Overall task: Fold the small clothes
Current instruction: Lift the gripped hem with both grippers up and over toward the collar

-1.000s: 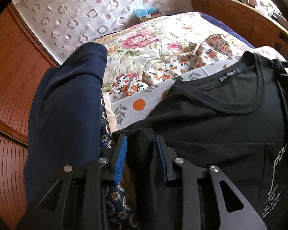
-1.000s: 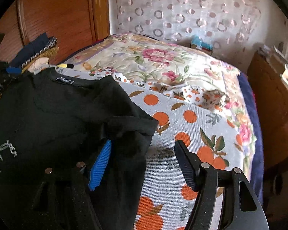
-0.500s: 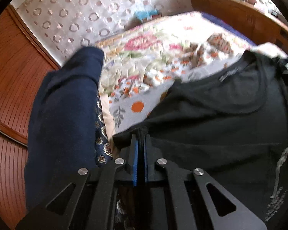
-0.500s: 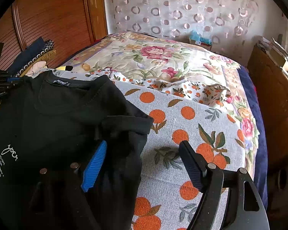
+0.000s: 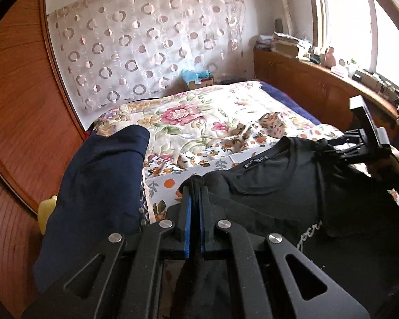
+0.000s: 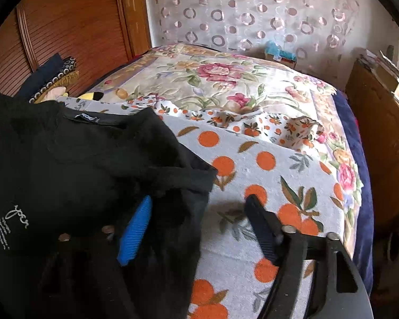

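The left gripper is pinching the black shirt. Its two blue pads are pressed together on a bunch of the shirt's cloth, right at the sleeve edge. That bit of cloth pokes up past the tips.

The right gripper is closing. Its blue pad sits on top of the shirt, and the dark finger is out over the orange sheet. The other sleeve edge lies between the two, but there is a wide gap and the pads do not press on it.

The shirt lies flat on the bed, front up, with its neck tag pointing away toward the far wall. It has small white writing on the chest. Part of it rests on the sheet with orange dots and leaves.

Past that is a flower blanket. A dark blue cloth is piled just beside the left gripper. In the left view, a hand holds the right gripper at the far side of the shirt. A dotted curtain hangs on the wall behind the bed.
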### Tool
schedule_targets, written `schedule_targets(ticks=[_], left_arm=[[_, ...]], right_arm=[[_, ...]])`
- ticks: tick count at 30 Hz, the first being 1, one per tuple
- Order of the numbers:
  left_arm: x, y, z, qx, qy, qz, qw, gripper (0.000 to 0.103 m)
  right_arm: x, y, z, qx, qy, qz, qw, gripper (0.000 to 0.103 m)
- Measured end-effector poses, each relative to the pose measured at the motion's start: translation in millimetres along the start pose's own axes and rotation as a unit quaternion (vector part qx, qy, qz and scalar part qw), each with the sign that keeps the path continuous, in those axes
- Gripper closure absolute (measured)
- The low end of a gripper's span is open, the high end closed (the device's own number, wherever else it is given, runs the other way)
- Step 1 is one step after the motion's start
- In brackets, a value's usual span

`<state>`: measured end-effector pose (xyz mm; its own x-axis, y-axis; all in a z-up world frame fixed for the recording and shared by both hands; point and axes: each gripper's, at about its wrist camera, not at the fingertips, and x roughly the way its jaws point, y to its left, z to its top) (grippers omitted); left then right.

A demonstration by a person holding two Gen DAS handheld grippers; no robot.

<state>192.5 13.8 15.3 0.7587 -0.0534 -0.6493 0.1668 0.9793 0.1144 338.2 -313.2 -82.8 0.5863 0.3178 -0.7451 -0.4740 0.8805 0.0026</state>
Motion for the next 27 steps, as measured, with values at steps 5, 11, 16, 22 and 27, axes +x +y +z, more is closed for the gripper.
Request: schedule_targets(ticks=[5,11,16,22,27], left_arm=[[-18,3,-15,-0.013,-0.010,-0.009,0.9998,0.098],[-47,0,-36,-0.023,-0.031,-0.019,0.9991,0.098],[-75,2,-51,-0.033,-0.052,-0.026,0.9978,0.098],[-115,12,-84,-0.051,-0.078,-0.023,0.9954,0.098],[-143,20,-120,-0.080,-0.086,-0.031,0.9926,0.098]], right_arm=[[-19,16,5,-0.016,-0.006,-0.012,1.000,0.096],[-80,37,-5,-0.017,-0.074,-0.039,0.996,0.097],[-134,60,-35,-0.017,-0.117,-0.053,0.992,0.097],[-189,81,-96,0.002,-0.159,-0.056,0.986,0.097],[-222,93,-156,0.016,-0.169,-0.053,0.984,0.098]])
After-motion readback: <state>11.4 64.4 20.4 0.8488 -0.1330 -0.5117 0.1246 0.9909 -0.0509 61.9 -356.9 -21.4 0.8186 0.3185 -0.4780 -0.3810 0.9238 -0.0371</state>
